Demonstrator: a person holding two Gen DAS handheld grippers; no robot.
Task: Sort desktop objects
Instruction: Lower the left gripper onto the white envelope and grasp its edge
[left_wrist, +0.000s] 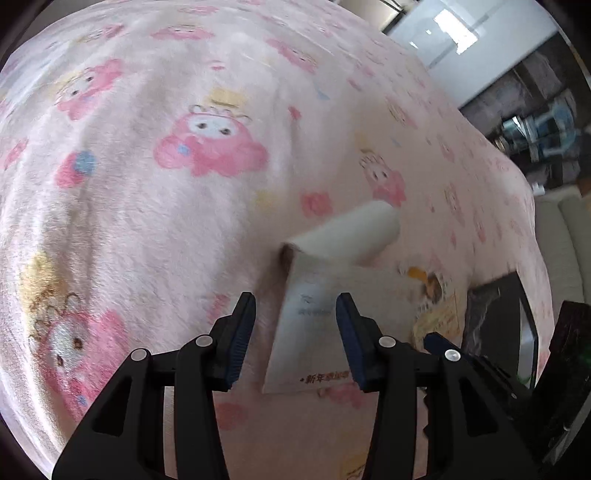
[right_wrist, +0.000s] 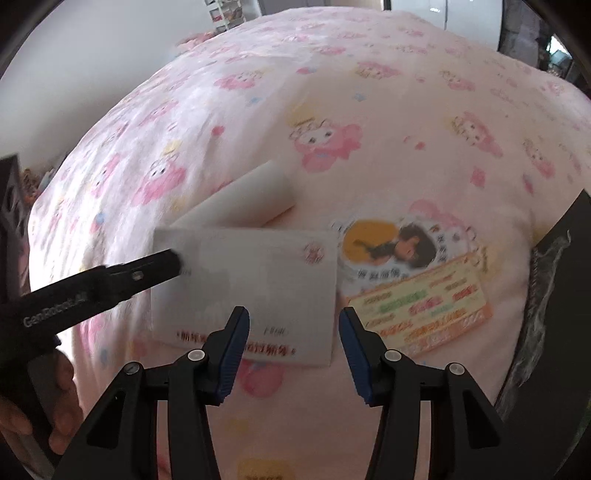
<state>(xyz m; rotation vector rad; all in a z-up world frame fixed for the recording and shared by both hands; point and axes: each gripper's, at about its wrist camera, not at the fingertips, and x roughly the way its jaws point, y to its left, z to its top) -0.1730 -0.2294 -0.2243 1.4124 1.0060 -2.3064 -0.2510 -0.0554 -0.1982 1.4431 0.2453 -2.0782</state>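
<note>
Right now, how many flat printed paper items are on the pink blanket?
2. A white envelope-like card with red print lies ahead of the right gripper, partly over a white roll. A colourful cartoon leaflet lies beside it. More may be hidden underneath.

Motion blur smears the red print on the white envelope (right_wrist: 255, 291), the leaflet (right_wrist: 417, 295) beside it, and the black object (right_wrist: 561, 295) cut off at the edge.
</note>
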